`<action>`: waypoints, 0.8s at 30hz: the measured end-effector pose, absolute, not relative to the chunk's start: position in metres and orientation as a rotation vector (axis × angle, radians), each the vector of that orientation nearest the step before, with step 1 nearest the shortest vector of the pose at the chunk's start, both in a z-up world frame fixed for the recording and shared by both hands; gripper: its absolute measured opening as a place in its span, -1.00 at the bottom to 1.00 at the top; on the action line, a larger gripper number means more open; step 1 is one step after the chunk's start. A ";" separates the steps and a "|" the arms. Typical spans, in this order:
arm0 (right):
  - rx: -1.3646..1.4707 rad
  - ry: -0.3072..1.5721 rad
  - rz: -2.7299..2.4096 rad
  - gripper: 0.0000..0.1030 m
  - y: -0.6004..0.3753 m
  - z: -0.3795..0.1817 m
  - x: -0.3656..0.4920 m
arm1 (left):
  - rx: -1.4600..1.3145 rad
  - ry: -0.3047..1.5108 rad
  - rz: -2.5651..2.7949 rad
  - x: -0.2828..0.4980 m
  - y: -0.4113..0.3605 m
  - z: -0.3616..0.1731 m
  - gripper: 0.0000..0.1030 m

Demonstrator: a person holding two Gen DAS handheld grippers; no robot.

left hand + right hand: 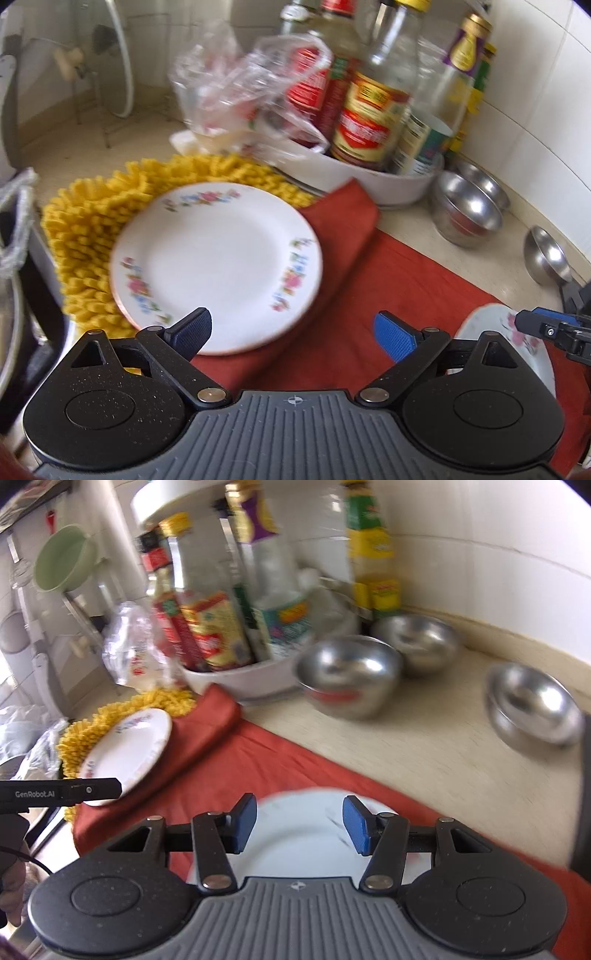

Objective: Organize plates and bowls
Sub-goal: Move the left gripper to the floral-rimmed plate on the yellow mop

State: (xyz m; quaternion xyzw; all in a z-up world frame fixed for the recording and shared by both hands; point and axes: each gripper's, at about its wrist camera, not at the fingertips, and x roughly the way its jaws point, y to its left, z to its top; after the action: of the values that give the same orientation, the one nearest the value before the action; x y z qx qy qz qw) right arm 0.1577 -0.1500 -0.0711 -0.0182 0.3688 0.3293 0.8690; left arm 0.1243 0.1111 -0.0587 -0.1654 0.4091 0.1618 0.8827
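Beige counter (424,746) carries my red cloth (399,273); bottle labels behind are too blurred to read. My left gripper (291,336) is spread apart near the floral plate (218,266). My right gripper (300,823), also apart, hangs over a second plate (303,845), half hidden.

1. My left gripper (293,334) has matt black speckled arms and ribbed blue rubbery pads (395,338).
2. The floral plate (216,266) looks like glossy glazed ceramic.
3. The yellow mat (85,229) is shaggy, tufted cloth.
4. The red cloth (399,280) is matt woven fabric.
5. The 3 steel bowls (349,674) are shiny polished metal.
6. The bottles (373,110) look like clear glass with glossy paper labels.
7. The countertop (424,746) is smooth, pale and stone-like.
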 end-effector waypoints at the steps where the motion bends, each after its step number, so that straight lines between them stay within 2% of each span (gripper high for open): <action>1: -0.047 0.760 0.705 -0.02 -0.142 -0.068 0.158 | -0.344 0.844 0.352 0.121 0.118 -0.056 0.89; 14: -0.096 0.702 0.845 -0.02 -0.055 -0.049 0.166 | -0.327 0.795 0.470 0.116 0.184 -0.040 0.91; 24: -0.107 0.736 0.869 -0.02 -0.011 -0.055 0.175 | -0.376 0.850 0.439 0.130 0.217 -0.061 0.92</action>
State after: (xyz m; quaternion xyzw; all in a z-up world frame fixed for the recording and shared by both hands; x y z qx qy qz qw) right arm 0.1749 -0.0106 -0.0548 -0.0504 0.3481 0.4111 0.8410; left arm 0.1304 0.2166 -0.0609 -0.1797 0.4063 0.2100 0.8709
